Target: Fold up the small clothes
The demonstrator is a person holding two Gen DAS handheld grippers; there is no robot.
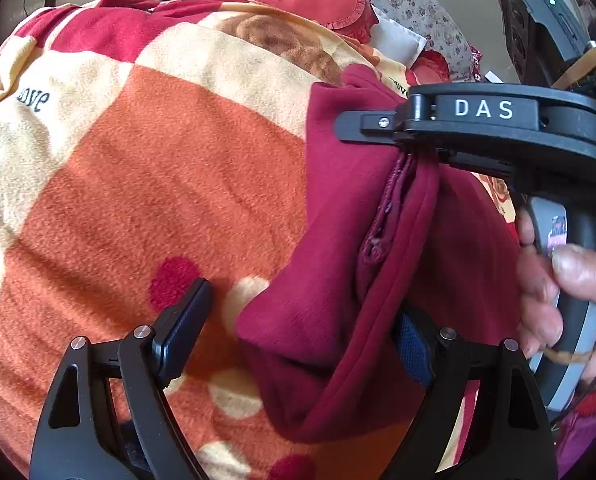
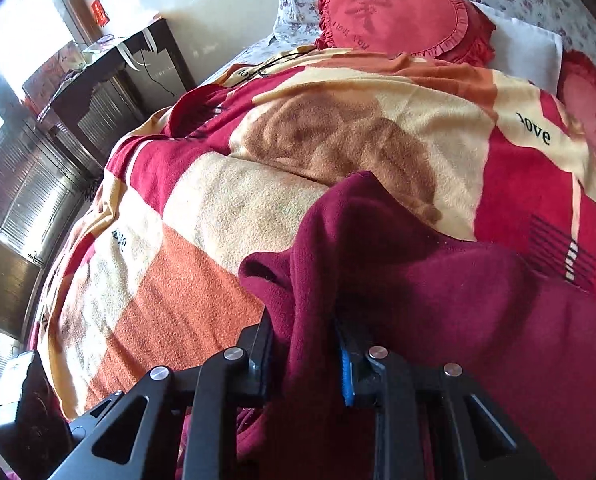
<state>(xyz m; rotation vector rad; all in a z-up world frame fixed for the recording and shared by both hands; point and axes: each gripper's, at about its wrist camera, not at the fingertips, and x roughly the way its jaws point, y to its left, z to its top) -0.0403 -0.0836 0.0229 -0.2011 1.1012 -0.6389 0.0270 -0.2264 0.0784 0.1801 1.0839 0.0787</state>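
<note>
Spread across the bed, an orange, cream and red fleece blanket is serving as folding surface. Right gripper is pinching a bunched dark maroon knit garment, lifting it, while left gripper is gaping wide around its hanging edge, apparently readying a second grip.

Left gripper: jaws spread wide, nothing clamped between the pads. Right gripper: jaws drawn close, pinching maroon cloth. Right hand: fingers wrapped round the right gripper's handle, thumb forward.
</note>
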